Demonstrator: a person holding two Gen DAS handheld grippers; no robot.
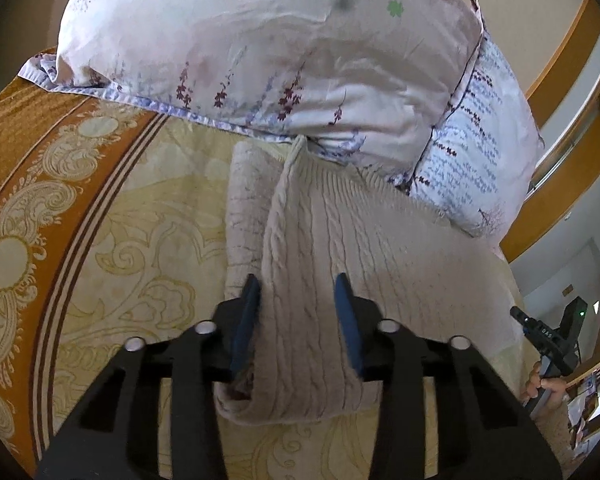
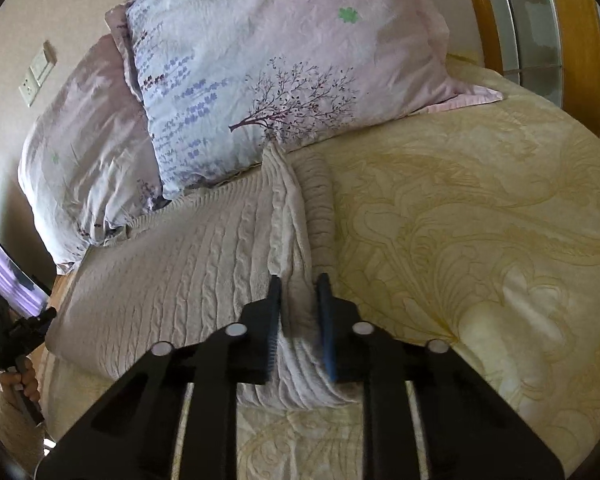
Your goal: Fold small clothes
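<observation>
A cream cable-knit sweater [image 1: 352,248] lies on the bed, its left edge folded over in a raised flap. My left gripper [image 1: 298,288] straddles that flap with jaws apart, blue pads on both sides. In the right wrist view the sweater [image 2: 188,264] spreads left, with a bunched ridge at its right edge. My right gripper [image 2: 298,286] has its jaws narrowly apart around that ridge, and fabric fills the gap. The right gripper also shows at the right edge of the left wrist view [image 1: 548,340], the left one at the left edge of the right wrist view [image 2: 16,332].
Two floral pillows [image 1: 260,52] [image 2: 268,64] lie just beyond the sweater at the head of the bed. A yellow patterned bedspread [image 2: 480,220] with an orange border [image 1: 28,152] covers the bed. A wooden headboard [image 2: 580,40] curves on the right.
</observation>
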